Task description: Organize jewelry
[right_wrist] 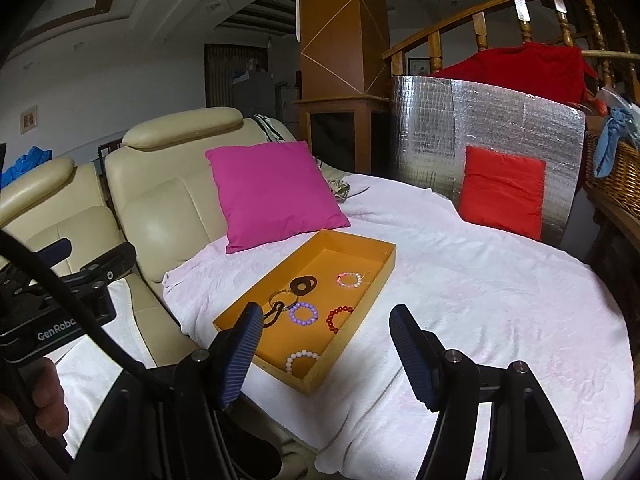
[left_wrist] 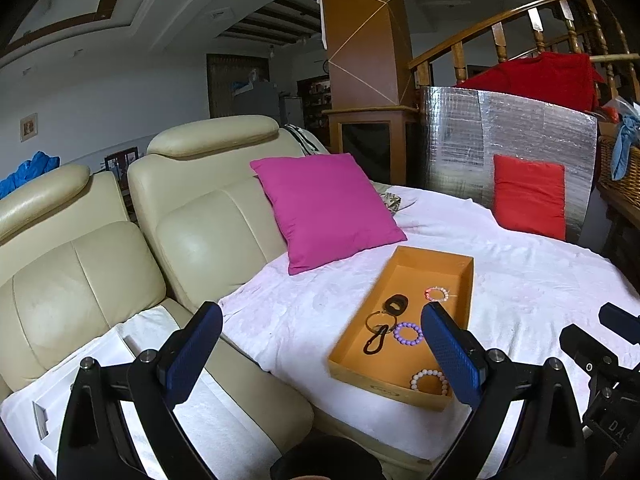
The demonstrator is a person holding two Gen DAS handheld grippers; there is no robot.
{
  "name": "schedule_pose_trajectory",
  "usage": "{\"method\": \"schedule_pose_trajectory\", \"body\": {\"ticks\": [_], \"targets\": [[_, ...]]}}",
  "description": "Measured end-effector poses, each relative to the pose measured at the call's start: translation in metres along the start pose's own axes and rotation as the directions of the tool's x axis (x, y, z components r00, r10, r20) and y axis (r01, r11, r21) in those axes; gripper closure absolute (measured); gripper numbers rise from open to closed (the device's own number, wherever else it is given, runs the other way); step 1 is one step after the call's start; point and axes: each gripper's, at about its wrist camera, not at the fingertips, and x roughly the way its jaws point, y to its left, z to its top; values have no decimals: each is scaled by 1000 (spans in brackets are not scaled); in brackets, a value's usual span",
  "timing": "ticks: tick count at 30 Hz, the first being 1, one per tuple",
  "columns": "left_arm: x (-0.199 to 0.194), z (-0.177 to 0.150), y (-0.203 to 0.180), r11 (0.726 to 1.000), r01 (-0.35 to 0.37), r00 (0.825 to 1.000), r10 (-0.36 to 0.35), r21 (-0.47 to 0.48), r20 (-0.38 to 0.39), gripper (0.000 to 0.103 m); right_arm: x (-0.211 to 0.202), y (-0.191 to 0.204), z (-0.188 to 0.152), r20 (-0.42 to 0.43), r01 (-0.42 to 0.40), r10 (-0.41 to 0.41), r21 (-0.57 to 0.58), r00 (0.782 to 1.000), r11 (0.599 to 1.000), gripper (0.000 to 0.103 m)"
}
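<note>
Orange tray [right_wrist: 352,280] sits centre frame in right wrist view, on a white blanket [right_wrist: 480,280] spread over the seat; in left wrist view the same orange tray [left_wrist: 464,280] is centre-right. Inside it, all lying flat on the tray floor: purple bead bracelet [right_wrist: 304,313] mid-tray, dark red bead bracelet [right_wrist: 338,317] just right of it near the right wall, white bead bracelet [right_wrist: 301,360] at the near end, pink-and-white bead bracelet [right_wrist: 349,279] toward the far end, black oval ring piece [right_wrist: 304,283] left of that, metal hoop with black carabiner [right_wrist: 276,306] at left, partly hidden behind a fingertip. Left wrist view shows purple bead bracelet [left_wrist: 408,333], white bead bracelet [left_wrist: 429,382], pink-and-white bead bracelet [left_wrist: 438,293], black oval ring piece [left_wrist: 397,304], carabiner [left_wrist: 375,340]; the red one is hidden behind a finger. Left hand-held gripper [left_wrist: 322,344] lower centre, jaws spread wide, nothing between them, hovering over the sofa edge and the tray's near left side, not touching. Right hand-held gripper [right_wrist: 326,344] lower centre, jaws wide apart, holding nothing, above the tray's near end and the blanket. Magenta cushion [right_wrist: 276,194] leans on the cream sofa [right_wrist: 160,200] just behind the tray; red cushion [right_wrist: 504,192] upper right against a silver foil board [right_wrist: 500,120].
</note>
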Motion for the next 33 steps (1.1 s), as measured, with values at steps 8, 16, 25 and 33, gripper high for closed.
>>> {"method": "schedule_pose_trajectory", "body": {"ticks": [8,16,25,33], "targets": [[2,-1,6,1000,-9,1000,9,-15,-6,4,3,8,0,-4,-8,8,-21,1000,1000,33],[5,-3,8,1000,-8,1000,7,-7,-20,4,4,10,0,-1,-12,12,-22,1000,1000,33],[6,-6,11,1000,-9,1000,8,-6,-26,4,6,12,0,-3,-15,15,-24,1000,1000,33],[9,-7,13,1000,-12,999,12,-2,-34,4,8,17,0,-5,-18,18,-31,1000,999,33]]}}
